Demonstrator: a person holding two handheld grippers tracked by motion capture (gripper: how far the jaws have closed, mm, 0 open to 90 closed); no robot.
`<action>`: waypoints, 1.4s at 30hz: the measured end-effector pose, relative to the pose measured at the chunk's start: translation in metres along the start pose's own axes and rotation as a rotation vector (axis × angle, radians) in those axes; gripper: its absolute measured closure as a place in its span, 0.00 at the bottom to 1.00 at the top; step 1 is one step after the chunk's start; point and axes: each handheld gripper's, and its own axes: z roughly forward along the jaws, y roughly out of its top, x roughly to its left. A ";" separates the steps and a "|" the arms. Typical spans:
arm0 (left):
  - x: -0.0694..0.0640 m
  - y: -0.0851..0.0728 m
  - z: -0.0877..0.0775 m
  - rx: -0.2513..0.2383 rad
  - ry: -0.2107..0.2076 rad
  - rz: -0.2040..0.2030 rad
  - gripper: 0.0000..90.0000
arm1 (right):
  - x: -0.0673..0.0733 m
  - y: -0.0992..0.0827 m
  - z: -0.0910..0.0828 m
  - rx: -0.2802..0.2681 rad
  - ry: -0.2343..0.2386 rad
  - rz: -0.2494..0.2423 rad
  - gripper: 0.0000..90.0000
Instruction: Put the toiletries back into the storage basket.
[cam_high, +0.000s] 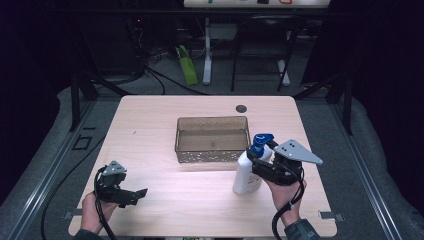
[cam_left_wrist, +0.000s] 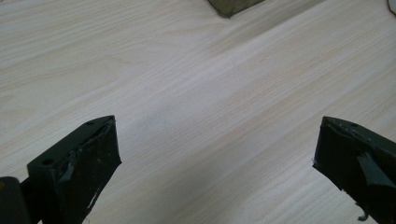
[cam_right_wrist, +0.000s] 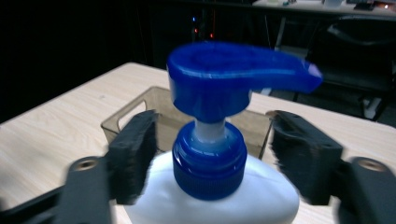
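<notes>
Resting low at the near-left of the table (cam_high: 150, 120), the left gripper (cam_high: 142, 192) sits in the person's left hand (cam_high: 92, 210), well apart from the basket (cam_high: 212, 122) and to its near-left. Its 2 jaws stand wide apart with bare wood between them in the left gripper view, nothing held. Jaws point toward the table's middle. A corner of the basket (cam_left_wrist: 231, 7) shows at the top edge of that view.

Basket is a brown see-through tray at the table's centre, long axis running left-right, empty as far as visible.

Just off the basket's near-right corner stands 1 white pump bottle (cam_high: 246, 175), upright, long axis vertical, base on the table. Blue pump head (cam_right_wrist: 233, 77) on top; its spout points right in the right gripper view, and toward the far right in the high view.

Right gripper (cam_high: 257, 160), held by the right hand (cam_high: 285, 192), comes in from the bottle's right side. Its jaws sit either side of the blue collar (cam_right_wrist: 209, 161) at the bottle shoulder, gaps visible on both sides, so open around the neck and not clamped. Frame is blurred there.
</notes>
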 end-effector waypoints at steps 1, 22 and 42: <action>0.000 0.000 0.000 0.001 0.000 0.000 0.00 | 0.001 0.001 -0.001 -0.015 -0.003 0.000 0.42; 0.000 0.000 0.001 0.016 0.005 0.002 0.00 | 0.006 0.003 -0.005 -0.116 -0.022 0.054 0.64; -0.001 0.001 0.002 0.023 0.004 0.006 0.00 | 0.011 0.005 -0.001 -0.123 -0.056 0.023 0.66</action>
